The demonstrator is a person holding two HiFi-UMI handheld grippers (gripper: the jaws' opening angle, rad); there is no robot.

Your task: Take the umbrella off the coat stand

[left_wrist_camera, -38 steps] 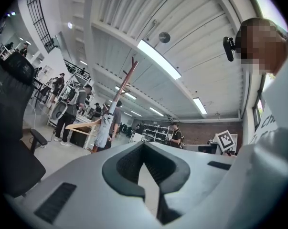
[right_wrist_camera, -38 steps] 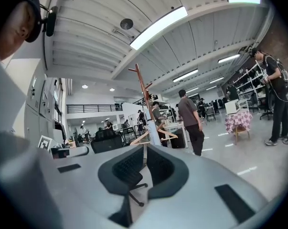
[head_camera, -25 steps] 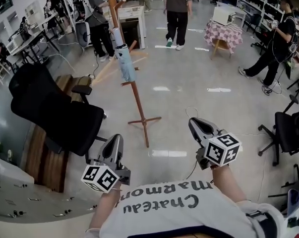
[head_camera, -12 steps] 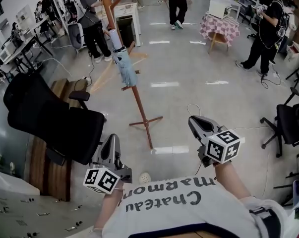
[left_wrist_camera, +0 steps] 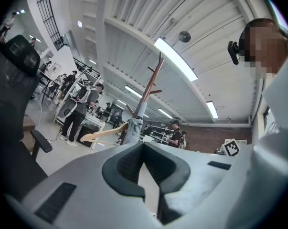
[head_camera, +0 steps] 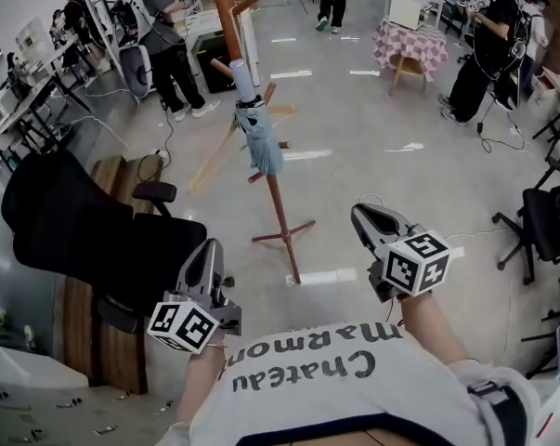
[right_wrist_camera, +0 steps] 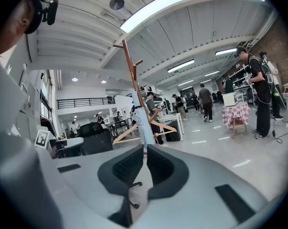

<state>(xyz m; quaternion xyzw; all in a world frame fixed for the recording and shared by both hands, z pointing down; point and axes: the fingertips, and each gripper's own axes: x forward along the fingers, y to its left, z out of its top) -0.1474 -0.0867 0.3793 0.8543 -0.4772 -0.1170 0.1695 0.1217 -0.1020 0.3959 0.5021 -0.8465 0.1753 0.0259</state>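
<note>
Blue umbrella [head_camera: 259,142] hangs vertical on coat stand [head_camera: 281,214], well ahead, between left gripper [head_camera: 209,249] and right gripper [head_camera: 360,216]; both closed, empty.

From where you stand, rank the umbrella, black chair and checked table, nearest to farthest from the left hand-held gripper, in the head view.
1. Black chair, beside the left hand-held gripper, to its left.
2. Umbrella, hanging on the coat stand ahead.
3. Checked table, far back, to the right.
</note>
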